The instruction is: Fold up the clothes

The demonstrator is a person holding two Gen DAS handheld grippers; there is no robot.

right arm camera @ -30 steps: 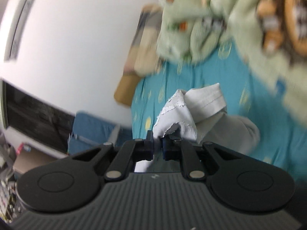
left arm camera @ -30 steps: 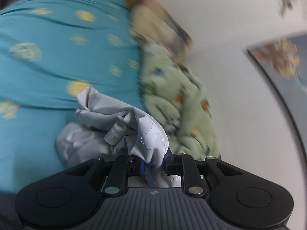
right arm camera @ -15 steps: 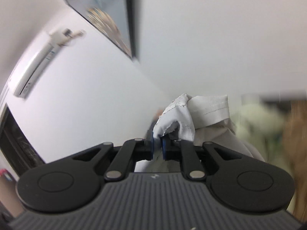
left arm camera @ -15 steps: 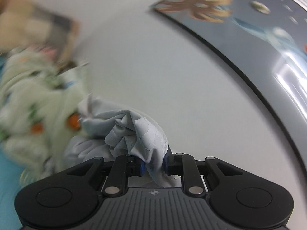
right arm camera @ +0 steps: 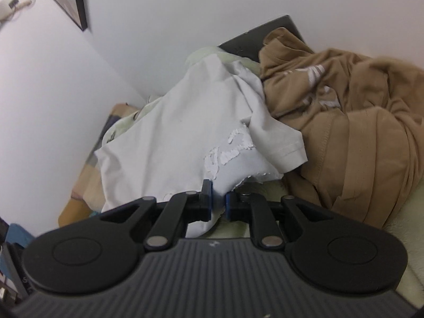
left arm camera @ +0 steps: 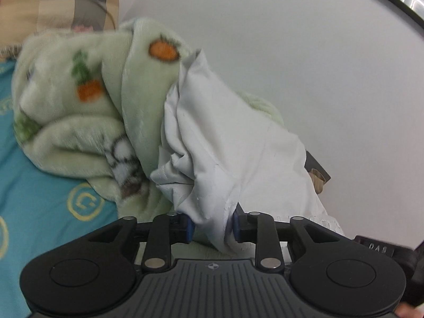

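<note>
A white T-shirt [left arm camera: 233, 143] with cracked white lettering lies draped over a pale green fleece blanket [left arm camera: 79, 111]. My left gripper [left arm camera: 212, 227] is shut on a bunched fold of it, the cloth filling the gap between the blue pads. In the right wrist view the same T-shirt [right arm camera: 169, 143] spreads away from me, one sleeve hem turned toward a heap of brown clothes [right arm camera: 344, 122]. My right gripper [right arm camera: 218, 204] is shut on the shirt's near edge.
A teal bed sheet [left arm camera: 39, 198] with yellow rings lies at the left. A tan striped pillow [left arm camera: 66, 8] sits behind the blanket. A dark board [right arm camera: 254, 39] leans on the white wall behind the brown heap. A framed picture [right arm camera: 74, 0] hangs top left.
Both grippers swung up toward the wall and came down again with the shirt, which now lies spread over the blanket. The left jaws stand slightly wider than before.
</note>
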